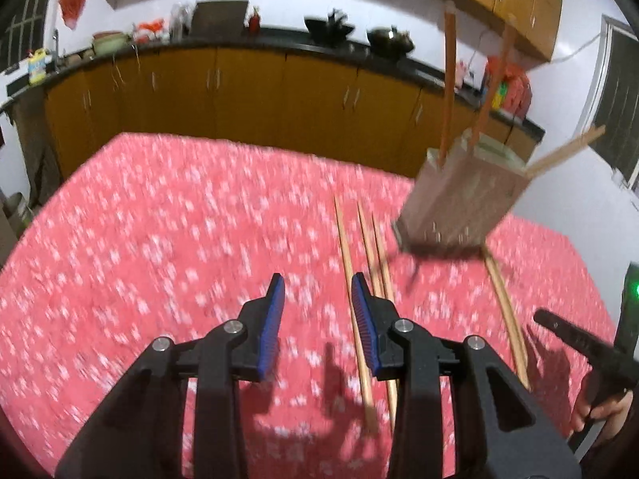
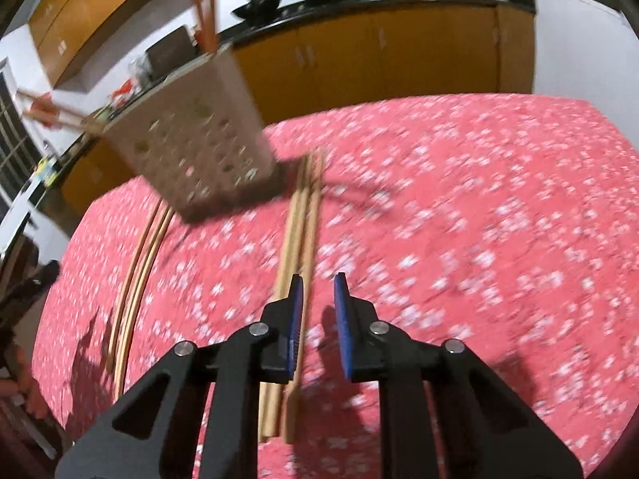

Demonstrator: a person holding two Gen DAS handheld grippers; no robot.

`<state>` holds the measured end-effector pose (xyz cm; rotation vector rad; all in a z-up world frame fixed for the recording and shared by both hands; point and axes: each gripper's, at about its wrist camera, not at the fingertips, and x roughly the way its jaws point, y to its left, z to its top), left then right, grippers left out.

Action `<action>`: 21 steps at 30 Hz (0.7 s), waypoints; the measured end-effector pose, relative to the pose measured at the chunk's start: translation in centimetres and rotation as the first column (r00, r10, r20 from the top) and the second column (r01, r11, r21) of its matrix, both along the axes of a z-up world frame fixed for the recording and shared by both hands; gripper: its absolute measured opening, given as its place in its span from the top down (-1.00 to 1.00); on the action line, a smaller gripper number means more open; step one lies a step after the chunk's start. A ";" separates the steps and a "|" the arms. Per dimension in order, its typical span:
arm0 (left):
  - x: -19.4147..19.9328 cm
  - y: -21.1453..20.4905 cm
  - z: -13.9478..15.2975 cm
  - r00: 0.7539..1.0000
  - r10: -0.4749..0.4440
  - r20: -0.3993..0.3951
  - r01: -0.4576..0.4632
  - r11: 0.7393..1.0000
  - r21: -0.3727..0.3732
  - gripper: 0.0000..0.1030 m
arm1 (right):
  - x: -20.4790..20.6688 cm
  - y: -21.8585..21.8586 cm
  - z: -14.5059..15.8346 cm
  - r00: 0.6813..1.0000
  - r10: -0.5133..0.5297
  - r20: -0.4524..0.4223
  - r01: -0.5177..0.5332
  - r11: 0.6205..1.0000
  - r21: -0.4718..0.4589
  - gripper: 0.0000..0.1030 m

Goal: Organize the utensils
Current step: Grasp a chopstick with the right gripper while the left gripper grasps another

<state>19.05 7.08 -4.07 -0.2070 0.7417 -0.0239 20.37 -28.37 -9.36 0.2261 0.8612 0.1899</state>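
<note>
Several wooden chopsticks lie lengthwise on the red flowered tablecloth, and another pair lies further right. A beige perforated holder stands behind them with several chopsticks upright in it. My left gripper hovers low over the cloth, its jaws apart with nothing between them; the leftmost chopstick runs just inside its right finger. In the right wrist view a bundle of chopsticks runs under the left finger of my right gripper. Its jaws stand narrowly apart over bare cloth. The holder stands ahead on the left.
Beyond the table's far edge run orange cabinets under a dark counter with woks. A second chopstick pair lies left of the bundle. The other gripper and a hand show at the right edge.
</note>
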 end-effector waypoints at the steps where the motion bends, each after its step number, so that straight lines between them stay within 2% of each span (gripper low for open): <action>1: -0.2 -0.2 -0.8 1.000 -0.012 -0.013 0.012 1.000 -0.002 0.31 | 0.1 0.5 -0.1 1.000 0.010 -0.003 -0.010 1.000 -0.007 0.70; 4: -0.4 -0.8 -1.8 0.999 -0.035 -0.030 0.035 0.999 -0.005 0.31 | 0.5 1.7 -0.7 0.999 0.030 -0.020 -0.031 0.999 -0.040 0.71; 6: -0.5 -1.0 -2.4 0.998 -0.052 -0.039 0.051 0.999 -0.014 0.31 | 0.5 2.0 -1.8 0.999 0.026 -0.046 -0.030 0.997 -0.075 0.82; 9: -0.4 -1.6 -2.5 0.996 -0.071 -0.052 0.070 0.997 -0.020 0.32 | 0.1 1.6 -2.1 0.999 0.013 -0.041 -0.016 0.996 -0.083 0.85; 13: -0.5 -2.2 -3.0 0.993 -0.094 -0.071 0.091 0.995 -0.034 0.33 | 0.4 0.2 -2.1 0.998 -0.062 -0.034 0.057 0.992 -0.111 0.85; 16: -0.5 -2.7 -3.5 0.990 -0.115 -0.085 0.112 0.993 -0.042 0.39 | 0.6 -1.4 -2.1 0.991 -0.132 -0.035 0.127 0.986 -0.110 0.86; 21: -0.2 -3.7 -4.2 0.983 -0.144 -0.113 0.142 0.989 -0.032 0.55 | 0.4 -2.0 -2.2 0.990 -0.135 -0.030 0.131 0.985 -0.113 0.86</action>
